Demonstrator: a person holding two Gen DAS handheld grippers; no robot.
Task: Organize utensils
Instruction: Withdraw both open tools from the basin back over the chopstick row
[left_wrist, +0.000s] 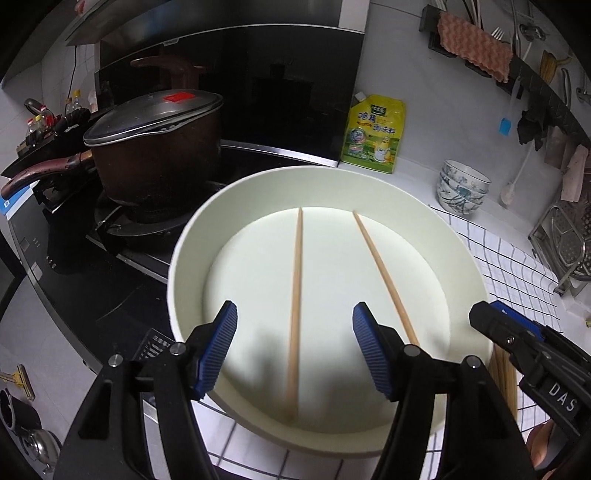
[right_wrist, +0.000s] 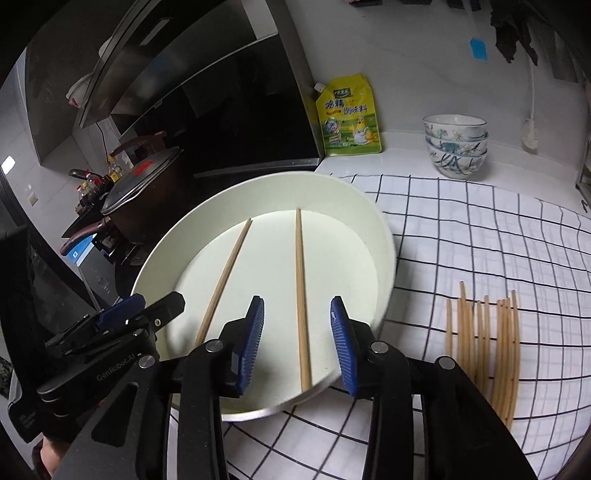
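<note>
A round white tray (left_wrist: 184, 251) (right_wrist: 384, 236) lies on the checked cloth and holds two wooden chopsticks. In the left wrist view one chopstick (left_wrist: 295, 306) runs between my open left gripper's (left_wrist: 293, 350) blue pads; the other chopstick (left_wrist: 384, 277) lies to the right. In the right wrist view one chopstick (right_wrist: 302, 299) lies between my open right gripper's (right_wrist: 297, 343) pads; the other (right_wrist: 225, 280) lies left. Several loose chopsticks (right_wrist: 484, 347) lie on the cloth right of the tray. Both grippers hover over the tray's near edge, empty.
A dark lidded pot (left_wrist: 155, 147) sits on the stove left of the tray. A yellow seasoning pouch (left_wrist: 375, 134) and stacked patterned bowls (right_wrist: 456, 146) stand at the back wall. A metal rack (left_wrist: 565, 240) stands at the right. Utensils hang on a wall rail (left_wrist: 535, 70).
</note>
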